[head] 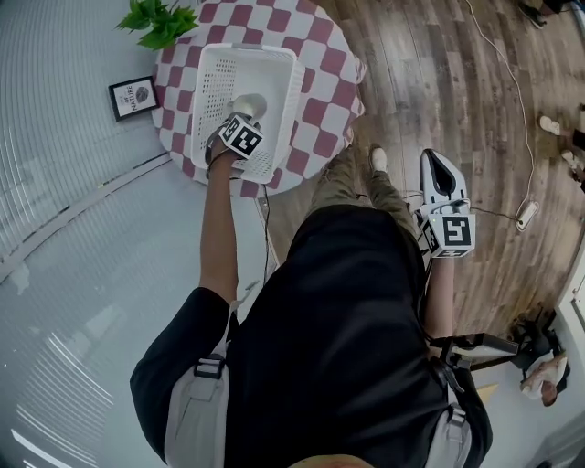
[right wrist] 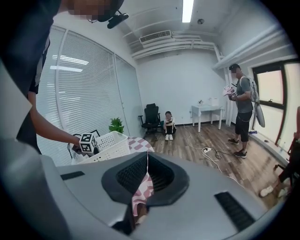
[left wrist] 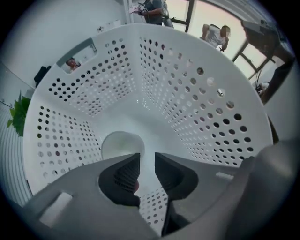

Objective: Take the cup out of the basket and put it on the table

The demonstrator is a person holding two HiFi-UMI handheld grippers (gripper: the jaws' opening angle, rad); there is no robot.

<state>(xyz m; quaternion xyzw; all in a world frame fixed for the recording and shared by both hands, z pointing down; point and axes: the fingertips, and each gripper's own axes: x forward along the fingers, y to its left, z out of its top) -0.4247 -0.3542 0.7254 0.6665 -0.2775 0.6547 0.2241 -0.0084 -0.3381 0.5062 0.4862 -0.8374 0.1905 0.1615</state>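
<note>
A white perforated basket point(head: 274, 57) stands on the round table point(head: 322, 102) with its red-and-white checked cloth. A pale cup point(head: 252, 104) lies on its side on the basket floor. My left gripper point(head: 242, 119) reaches down into the basket just short of the cup. In the left gripper view the cup point(left wrist: 121, 143) shows its round mouth a little left of and beyond the left gripper point(left wrist: 147, 157), whose jaws stand a narrow gap apart with nothing between them, basket wall point(left wrist: 187, 93) all round. My right gripper point(head: 438, 163) hangs shut and empty beside my right hip, over the floor.
A potted plant point(head: 161, 20) and a framed picture point(head: 133, 97) sit at the table's far left by the blinds. A cable with a power strip point(head: 527, 215) lies on the wooden floor at the right. The right gripper view shows a standing person point(right wrist: 243, 105) and a seated person point(right wrist: 168, 124).
</note>
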